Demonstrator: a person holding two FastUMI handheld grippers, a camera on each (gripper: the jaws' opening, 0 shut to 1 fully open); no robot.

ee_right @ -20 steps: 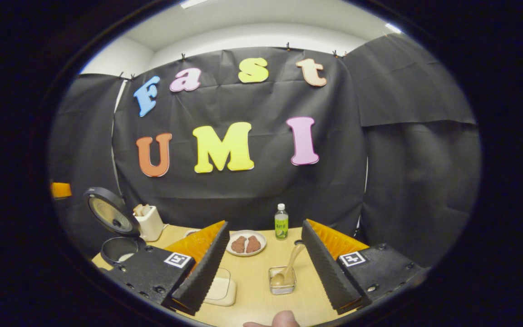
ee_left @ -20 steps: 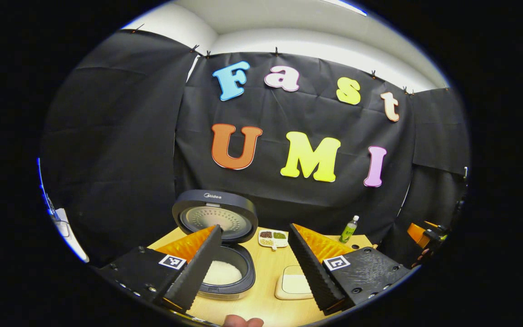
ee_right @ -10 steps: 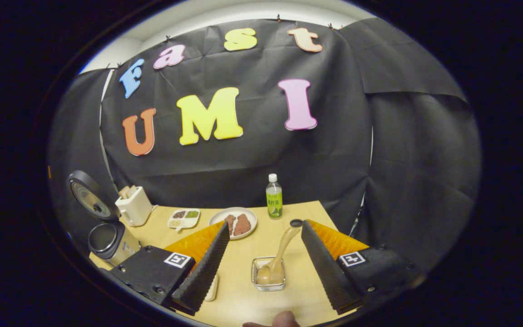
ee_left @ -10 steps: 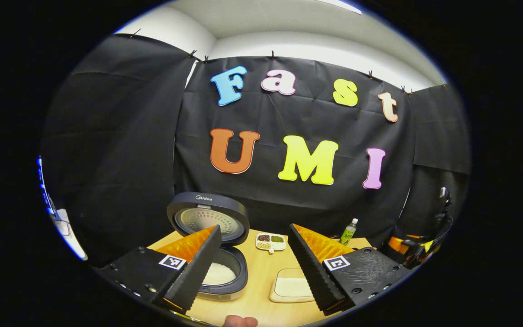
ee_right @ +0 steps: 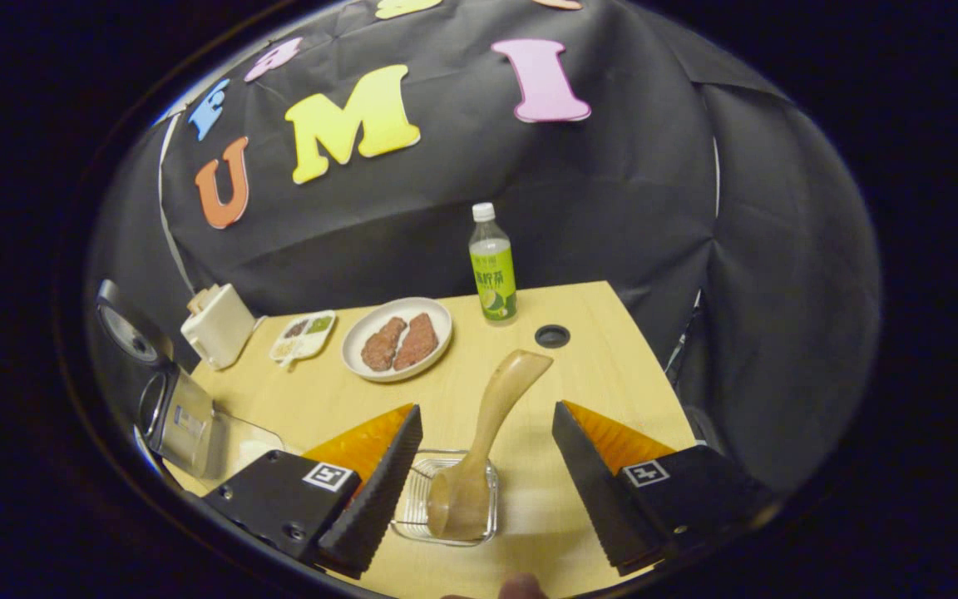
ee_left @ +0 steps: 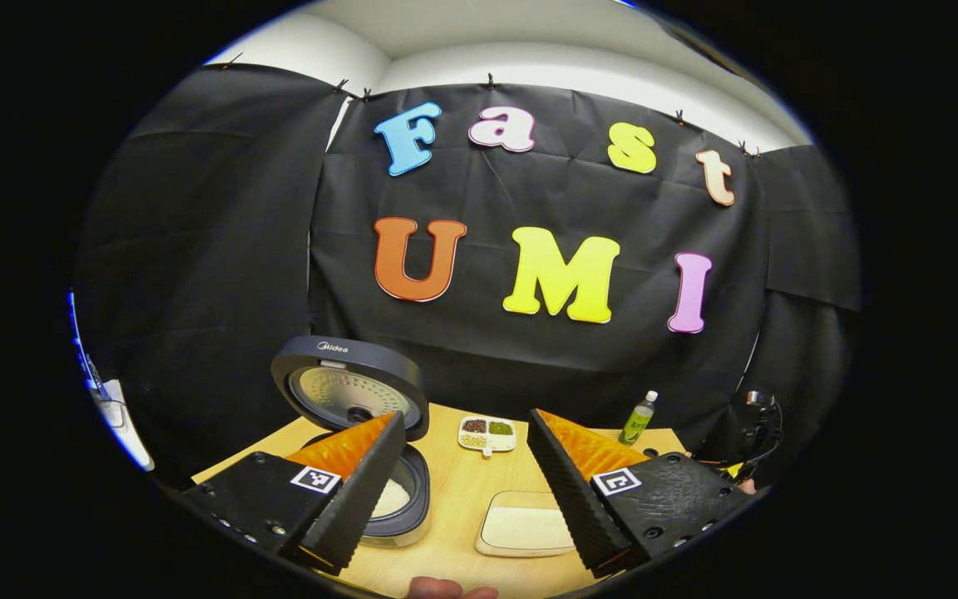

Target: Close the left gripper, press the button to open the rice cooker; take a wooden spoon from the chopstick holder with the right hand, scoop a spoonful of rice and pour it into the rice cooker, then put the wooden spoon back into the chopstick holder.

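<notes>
Above the table's near edge, the right gripper has dropped closer over the last second and now hangs with jaws wide and empty on either side of the wooden spoon, whose handle leans up and away toward the far right corner while its bowl rests in a small clear holder; a second ago the same spoon sat much smaller and farther off between the fingers. By this reading the spoon pick-up is about to begin, with scooping, pouring and returning the spoon all still ahead. At the table's left edge the rice cooker stands with its lid up and white rice showing in the pot, so the button press looks done; the left gripper has drifted slightly right of it and hangs wide and empty. A shallow white dish lies near the table's front, its contents too pale to make out. The cooker's front and button are hidden behind the left gripper's near finger, and in the right gripper view the cooker is cut off at the left rim.
</notes>
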